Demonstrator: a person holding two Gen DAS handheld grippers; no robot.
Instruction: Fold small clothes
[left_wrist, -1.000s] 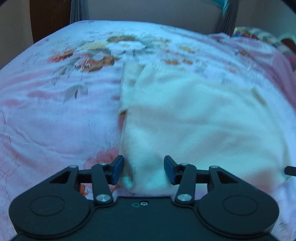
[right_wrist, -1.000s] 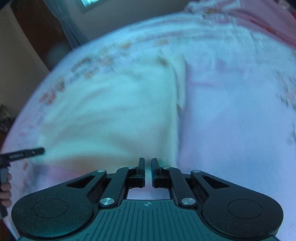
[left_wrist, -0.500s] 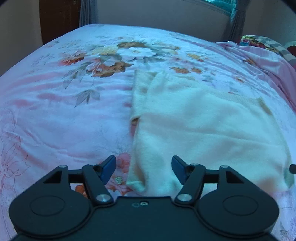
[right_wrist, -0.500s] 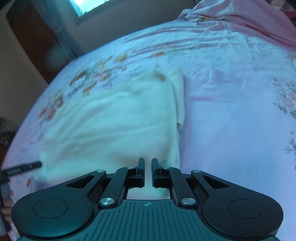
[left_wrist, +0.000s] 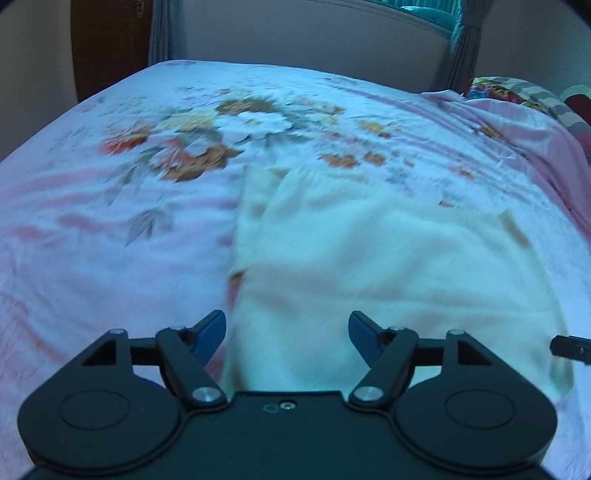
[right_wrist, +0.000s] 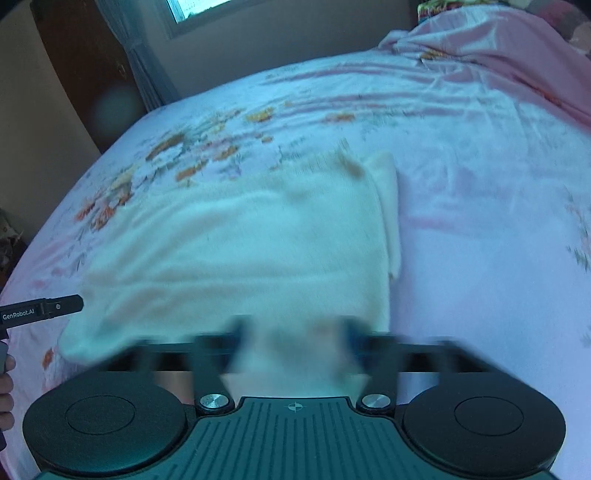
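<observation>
A cream-white garment (left_wrist: 388, 266) lies flat on the bed, sleeves folded in; it also shows in the right wrist view (right_wrist: 240, 251). My left gripper (left_wrist: 287, 334) is open wide, its blue-tipped fingers astride the garment's near left corner. My right gripper (right_wrist: 293, 334) is open, blurred by motion, its fingers astride the garment's near right edge. Neither holds cloth. The tip of the right gripper (left_wrist: 570, 347) shows at the left view's right edge, and the left gripper's finger (right_wrist: 44, 312) at the right view's left edge.
The bed carries a pink floral sheet (left_wrist: 110, 229). A bunched pink blanket (right_wrist: 509, 48) and patterned pillows (left_wrist: 517, 94) lie at the far right. A wall, curtain (right_wrist: 147, 74) and window stand behind the bed. A dark wooden door (left_wrist: 107, 40) stands at the far left.
My right gripper has gone from shut to open wide over the garment's near edge. My left gripper has opened wider and moved over the near left corner. The garment has stayed flat.
</observation>
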